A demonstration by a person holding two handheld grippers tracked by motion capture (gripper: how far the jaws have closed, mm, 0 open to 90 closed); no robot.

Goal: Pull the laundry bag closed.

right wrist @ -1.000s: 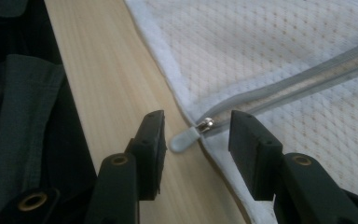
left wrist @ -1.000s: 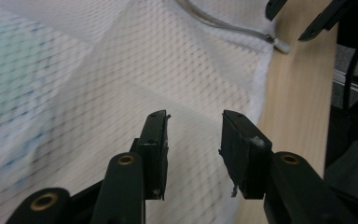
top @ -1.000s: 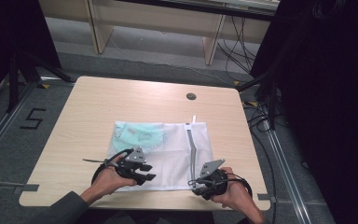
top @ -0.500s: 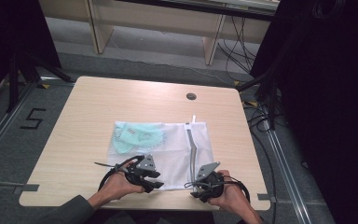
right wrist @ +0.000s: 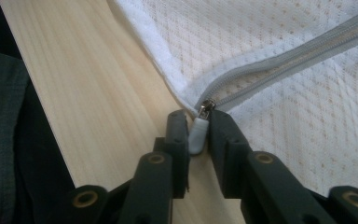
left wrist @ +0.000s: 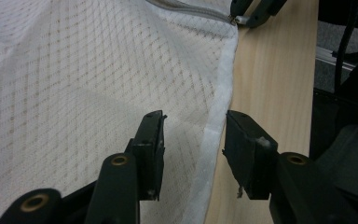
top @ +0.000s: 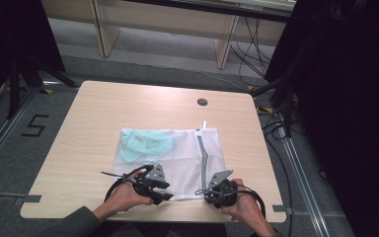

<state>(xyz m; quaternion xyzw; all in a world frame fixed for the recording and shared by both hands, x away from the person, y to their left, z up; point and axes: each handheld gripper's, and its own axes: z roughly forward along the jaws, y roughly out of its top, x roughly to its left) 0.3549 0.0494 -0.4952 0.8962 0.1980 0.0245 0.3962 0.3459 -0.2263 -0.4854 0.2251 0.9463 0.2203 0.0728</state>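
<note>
White mesh laundry bag (top: 177,153) is laid at the wooden table's (top: 103,108) centre. Its grey zipper pull (right wrist: 197,134) is pinched by the right gripper (right wrist: 196,132) at five o'clock; the left gripper (left wrist: 193,140) is spread astride the hem.

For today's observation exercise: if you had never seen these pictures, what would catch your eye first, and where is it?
A white mesh laundry bag lies flat near the front of the wooden table, with something pale green inside its left part. The right gripper is shut on the zipper pull at the bag's near right corner. The left gripper is open astride the bag's white hem.
</note>
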